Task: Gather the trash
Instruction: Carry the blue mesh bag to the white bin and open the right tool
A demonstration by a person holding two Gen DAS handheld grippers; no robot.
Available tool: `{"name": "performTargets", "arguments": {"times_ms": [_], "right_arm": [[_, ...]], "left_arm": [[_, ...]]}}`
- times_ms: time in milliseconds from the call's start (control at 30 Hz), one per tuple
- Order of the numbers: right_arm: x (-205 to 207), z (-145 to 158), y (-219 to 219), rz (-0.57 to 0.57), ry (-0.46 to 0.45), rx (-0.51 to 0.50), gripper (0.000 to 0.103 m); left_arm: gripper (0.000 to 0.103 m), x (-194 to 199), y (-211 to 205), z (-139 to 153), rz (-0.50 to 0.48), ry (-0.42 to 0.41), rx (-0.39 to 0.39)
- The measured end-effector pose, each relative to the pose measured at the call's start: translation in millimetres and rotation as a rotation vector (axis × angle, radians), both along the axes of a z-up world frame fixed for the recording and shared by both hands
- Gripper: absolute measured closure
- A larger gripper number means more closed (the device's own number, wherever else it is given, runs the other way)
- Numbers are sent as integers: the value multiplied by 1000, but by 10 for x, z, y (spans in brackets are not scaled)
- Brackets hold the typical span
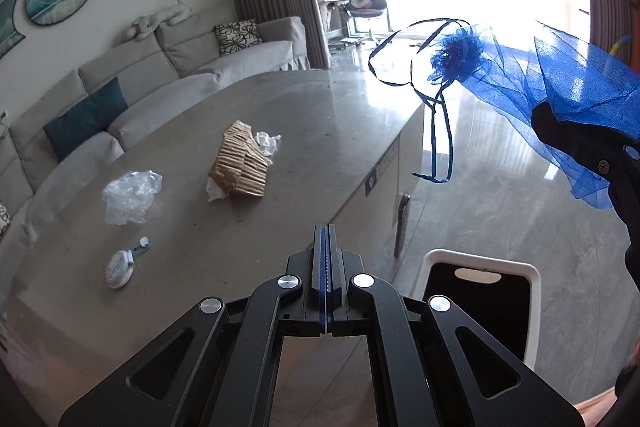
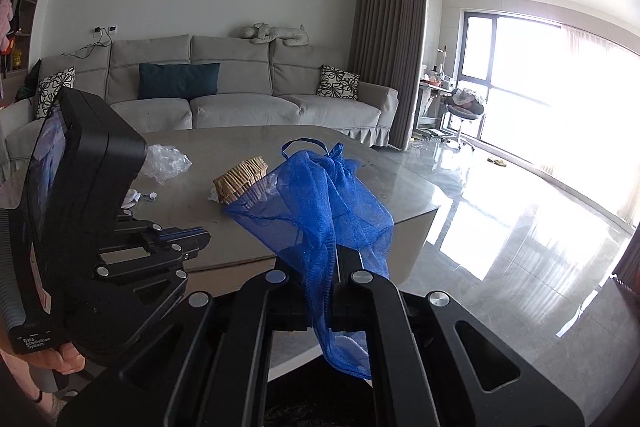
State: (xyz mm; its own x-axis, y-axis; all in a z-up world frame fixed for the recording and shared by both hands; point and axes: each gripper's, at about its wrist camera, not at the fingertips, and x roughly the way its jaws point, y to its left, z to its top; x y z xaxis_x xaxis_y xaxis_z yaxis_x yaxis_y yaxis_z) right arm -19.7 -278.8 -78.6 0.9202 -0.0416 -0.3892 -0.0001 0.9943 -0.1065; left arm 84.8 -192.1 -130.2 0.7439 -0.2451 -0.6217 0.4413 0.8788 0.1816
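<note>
Now the right gripper point(image 2: 334, 259) was clamped on the blue mesh bag point(image 2: 320, 203), hanging long-axis down, while the white bin point(image 1: 480, 291) sat below beside the bench point(image 1: 280, 115); left gripper point(image 1: 325, 239) was shut, empty, nearer the crumpled plastic point(image 1: 130, 195).

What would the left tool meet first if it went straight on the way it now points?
Probably the bare table top. The shut left tool points down across it, to the right of the brown corrugated wrapper. Depth is unclear, so it may instead pass close to the table's right edge.
</note>
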Motion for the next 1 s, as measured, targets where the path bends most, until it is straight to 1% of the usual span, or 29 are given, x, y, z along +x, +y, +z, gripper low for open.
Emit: {"name": "performTargets", "arguments": {"times_ms": [233, 367, 500, 567, 667, 767, 800, 833, 867, 900, 933, 1000], "right_arm": [[-236, -404, -279, -89, 103, 7, 99], [-249, -612, -435, -121, 148, 40, 99], [-146, -824, -513, -137, 222, 57, 98], [-128, -864, -511, -127, 232, 65, 98], [-132, -966, -531, -126, 266, 77, 98], [-84, -1086, -522, -129, 309, 69, 98], [-86, -1133, -524, -127, 321, 68, 98], [-70, -1172, -516, -128, 334, 64, 98], [-61, -1206, -517, -129, 346, 59, 98], [-50, -1223, -509, -130, 353, 57, 98], [-42, -1239, -512, -130, 358, 58, 98], [-29, -1255, -512, -134, 367, 58, 98]], "left_arm": [[101, -237, -565, -426, -111, 117, 34], [101, -330, -755, -596, -153, 133, 58], [101, -340, -874, -788, -172, 174, 82], [101, -331, -915, -879, -175, 202, 94], [101, -304, -958, -1024, -186, 256, 108], [100, -278, -991, -1158, -201, 305, 138], [96, -271, -986, -1205, -207, 326, 140], [90, -282, -1011, -1261, -214, 343, 150], [62, -286, -1029, -1305, -220, 358, 165], [25, -289, -1033, -1332, -223, 368, 177], [14, -305, -1019, -1334, -225, 358, 172], [12, -367, -976, -1292, -220, 287, 165]]}}
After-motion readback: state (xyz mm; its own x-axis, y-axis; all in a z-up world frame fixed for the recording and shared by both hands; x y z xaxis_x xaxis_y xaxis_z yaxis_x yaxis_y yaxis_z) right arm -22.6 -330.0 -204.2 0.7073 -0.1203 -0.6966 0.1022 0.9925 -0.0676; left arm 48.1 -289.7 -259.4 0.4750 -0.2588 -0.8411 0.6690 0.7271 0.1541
